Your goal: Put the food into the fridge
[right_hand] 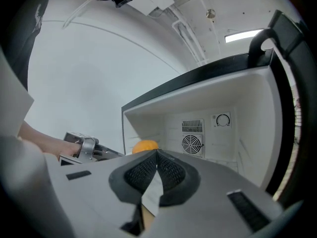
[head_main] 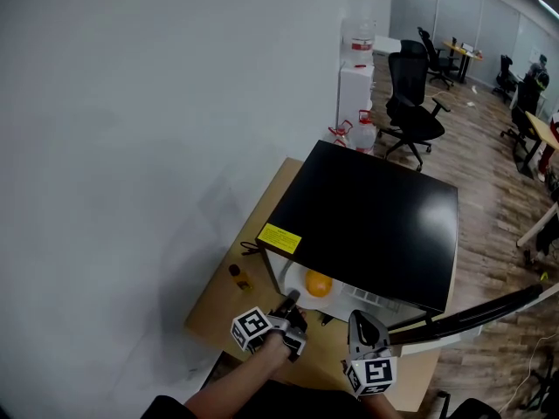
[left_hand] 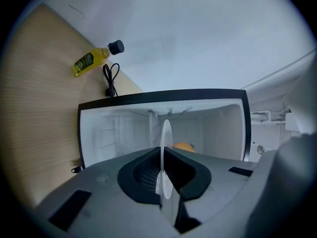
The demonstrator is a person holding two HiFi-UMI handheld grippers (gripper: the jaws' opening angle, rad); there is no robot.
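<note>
A black mini fridge (head_main: 367, 216) lies on the wooden table (head_main: 229, 314) with its door (head_main: 476, 314) swung open to the right. An orange (head_main: 318, 284) rests on a thin white plate (left_hand: 165, 138) at the mouth of the white compartment (left_hand: 119, 133). My left gripper (head_main: 293, 299) is shut on the plate's rim (left_hand: 163, 150), and the orange (left_hand: 184, 146) shows just behind the jaws. My right gripper (head_main: 356, 318) hovers in front of the opening, shut (right_hand: 156, 152), with no held thing visible. From there I see the orange (right_hand: 145, 146) and the left gripper (right_hand: 84, 148).
A small yellow bottle (head_main: 238, 276) (left_hand: 95, 59) and a black cable (left_hand: 111, 79) lie on the table beside the fridge, near the white wall. Fan grille and dial (right_hand: 192, 143) sit on the compartment's back. A water dispenser (head_main: 356, 81) and office chairs (head_main: 412, 103) stand beyond.
</note>
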